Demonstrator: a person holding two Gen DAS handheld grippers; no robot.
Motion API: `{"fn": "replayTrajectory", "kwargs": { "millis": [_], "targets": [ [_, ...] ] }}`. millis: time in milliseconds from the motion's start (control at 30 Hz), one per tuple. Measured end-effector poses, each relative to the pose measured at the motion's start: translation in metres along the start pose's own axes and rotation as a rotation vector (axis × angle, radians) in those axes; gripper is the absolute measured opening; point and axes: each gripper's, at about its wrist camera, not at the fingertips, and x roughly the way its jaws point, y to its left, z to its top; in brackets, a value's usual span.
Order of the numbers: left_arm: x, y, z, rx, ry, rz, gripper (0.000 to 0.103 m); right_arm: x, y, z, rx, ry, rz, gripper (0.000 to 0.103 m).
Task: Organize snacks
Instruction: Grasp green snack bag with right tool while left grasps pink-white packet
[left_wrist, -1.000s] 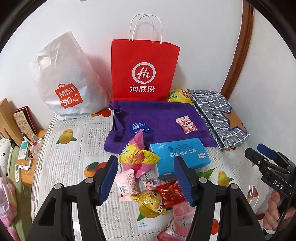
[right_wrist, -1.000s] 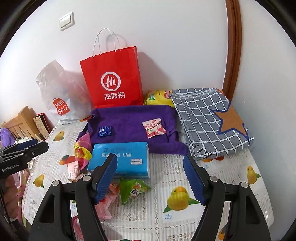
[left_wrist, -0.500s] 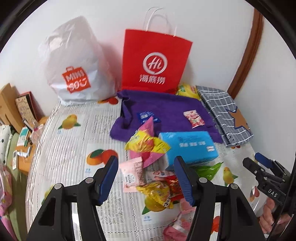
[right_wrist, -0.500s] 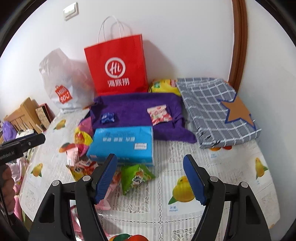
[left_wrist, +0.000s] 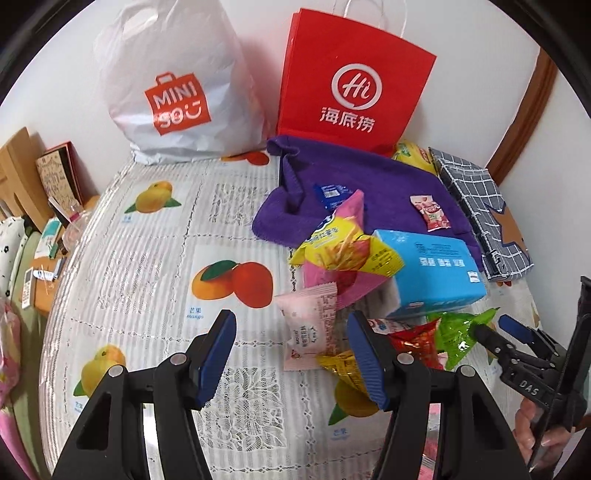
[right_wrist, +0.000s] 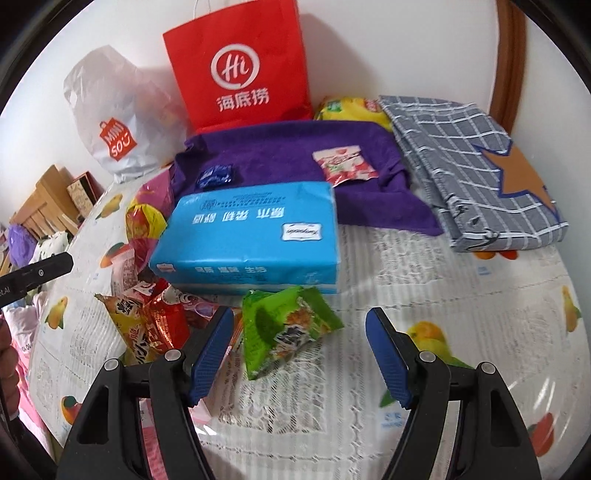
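On the fruit-print worktop (left_wrist: 155, 280) the snacks lie heaped beside a blue tissue pack (right_wrist: 251, 236), with the green packet (right_wrist: 288, 328) just ahead of the right tool (right_wrist: 299, 354) and the pink packet (left_wrist: 310, 325) ahead of the left tool (left_wrist: 291, 354). Crowded, slippery wrappers could let a pinch catch two packets or push one aside. Both tools tilt steeply downward, jaws apart and empty.
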Motion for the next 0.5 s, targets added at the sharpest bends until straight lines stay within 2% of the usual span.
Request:
{"fn": "replayTrajectory", "kwargs": {
  "millis": [433, 500],
  "targets": [
    [0.027, 0.013, 0.0, -0.023, 0.059, -0.024, 0.06, 0.046, 0.007, -0.002, -0.021, 0.081, 0.001, 0.073],
    [0.032, 0.012, 0.001, -0.021, 0.068, -0.033, 0.06, 0.046, 0.008, -0.003, -0.029, 0.076, 0.005, 0.068]
  ]
}}
